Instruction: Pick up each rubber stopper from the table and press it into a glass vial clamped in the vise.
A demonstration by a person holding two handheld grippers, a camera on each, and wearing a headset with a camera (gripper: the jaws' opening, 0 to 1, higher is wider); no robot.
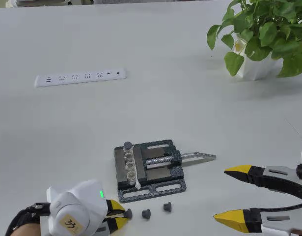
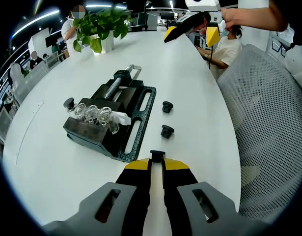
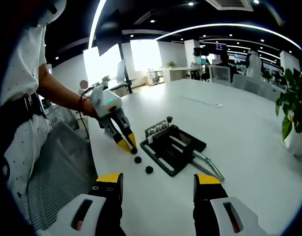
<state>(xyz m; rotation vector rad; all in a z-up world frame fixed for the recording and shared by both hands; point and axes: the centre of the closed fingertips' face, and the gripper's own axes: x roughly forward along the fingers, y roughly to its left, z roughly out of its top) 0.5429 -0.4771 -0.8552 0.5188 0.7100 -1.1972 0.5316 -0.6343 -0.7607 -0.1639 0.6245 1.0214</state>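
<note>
A black vise clamps a row of glass vials; the far vial carries a dark stopper. My left gripper lies low at the table's near edge, its yellow tips shut on a rubber stopper. Two more stoppers rest on the table just to its right, in front of the vise. My right gripper hovers open to the right of the vise with nothing between its fingers. In the right gripper view the vise sits ahead of the jaws.
A white power strip lies at the far left. A potted plant in a white pot stands at the far right corner. A grey mesh chair stands beside the table's near edge.
</note>
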